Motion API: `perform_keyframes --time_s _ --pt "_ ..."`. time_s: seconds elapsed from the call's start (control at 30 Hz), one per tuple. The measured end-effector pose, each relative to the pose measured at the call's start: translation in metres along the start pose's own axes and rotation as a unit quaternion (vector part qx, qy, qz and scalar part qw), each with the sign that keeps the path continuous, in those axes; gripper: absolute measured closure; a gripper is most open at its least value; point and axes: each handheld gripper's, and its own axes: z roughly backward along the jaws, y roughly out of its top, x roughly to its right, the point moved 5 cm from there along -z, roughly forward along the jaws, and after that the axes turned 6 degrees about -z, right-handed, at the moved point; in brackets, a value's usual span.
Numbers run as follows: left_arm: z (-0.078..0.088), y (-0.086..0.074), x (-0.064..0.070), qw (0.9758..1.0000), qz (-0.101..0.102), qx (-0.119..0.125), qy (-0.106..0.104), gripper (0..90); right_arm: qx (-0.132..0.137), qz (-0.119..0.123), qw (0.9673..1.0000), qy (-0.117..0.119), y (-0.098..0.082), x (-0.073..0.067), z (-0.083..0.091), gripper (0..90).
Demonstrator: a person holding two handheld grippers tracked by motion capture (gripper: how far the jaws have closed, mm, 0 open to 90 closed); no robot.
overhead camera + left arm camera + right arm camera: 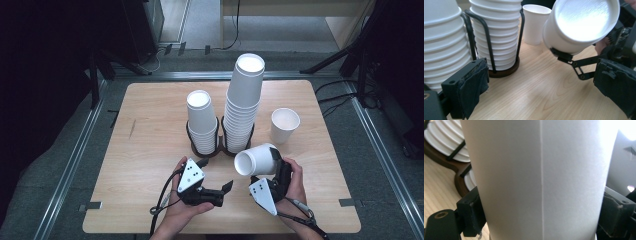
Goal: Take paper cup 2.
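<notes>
Cup (256, 160), white paper, lies tilted in right gripper (274, 169) near table's (150, 140) front, just right of two racked stacks; left gripper (212, 177) wide, empty. Left gripper view: cup's (580, 25) recessed base faces cam, jaws apart. Right gripper view: side seam on cup (541, 180), pads clamped both sides.

White paper cup (256, 160) held sideways, white stacks (243, 102) in a black wire holder (220, 131) on dark brown bases, pale wood-grain table (150, 145). The grippers (212, 177) are black (their top plates grey with black dots).
</notes>
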Motion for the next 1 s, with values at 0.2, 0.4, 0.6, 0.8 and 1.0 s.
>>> perform_keyframes --time_s 0.2,0.4,0.6,0.8,1.0 --pt "-0.002 0.000 0.006 0.9998 -0.012 -0.006 -0.016 0.3 0.012 0.020 0.9997 0.010 0.002 -0.008 0.001 11.9" --pt "-0.003 0.001 0.013 0.9995 -0.021 -0.008 -0.025 0.6 0.022 0.032 0.9990 0.023 0.005 -0.017 0.003 11.9" --pt "-0.005 0.001 0.017 0.9991 -0.028 -0.012 -0.028 1.3 0.027 0.037 0.9983 0.035 0.007 -0.023 0.005 11.9" --pt "-0.005 0.001 0.019 0.9990 -0.030 -0.011 -0.031 4.3 0.032 0.038 0.9976 0.048 0.009 -0.030 0.006 11.9" --pt "-0.005 0.000 0.020 0.9989 -0.031 -0.013 -0.033 5.3 0.040 0.037 0.9967 0.061 0.012 -0.035 0.008 11.9"
